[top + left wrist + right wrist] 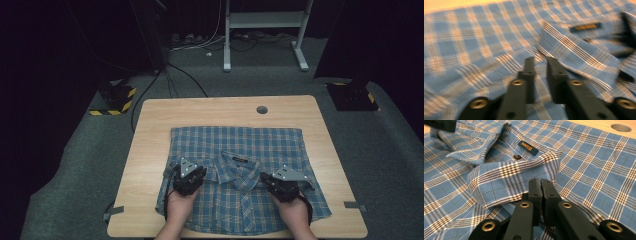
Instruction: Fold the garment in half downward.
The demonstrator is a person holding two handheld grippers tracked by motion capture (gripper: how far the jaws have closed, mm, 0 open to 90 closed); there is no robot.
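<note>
On the left of the high view, a dark floor (75,150) runs beside a light wooden desk (150,145), and a black-and-yellow striped foot (116,102) stands off the desk's far left corner. A blue plaid shirt (235,150) lies folded flat on the desk, collar up, toward the near edge and roughly centred.

The left hand (179,206) comes in from the bottom edge and holds the left gripper (186,176) over the shirt's left shoulder, just beside the collar (235,167). In the left gripper view, which is blurred, the left gripper (541,61) points down at the plaid cloth with a narrow gap between its two black jaws; cloth shows through the gap, and nothing is pinched between them. The collar's left wing lies just to the right of the jaw tips, with the dark neck label (586,26) farther off.

At the middle of the shirt the collar spreads open around that label (528,148) and a small dark button (517,157).

To the right, the right hand (295,212) holds the right gripper (274,184) over the shirt's right shoulder, near the collar's other wing. In the right gripper view the right gripper (541,181) has its jaws pressed together, tips touching, and they hold nothing; they sit just above the cloth at the edge of the collar wing (509,180). A round hole (262,109) in the desk lies beyond the shirt's far edge.
</note>
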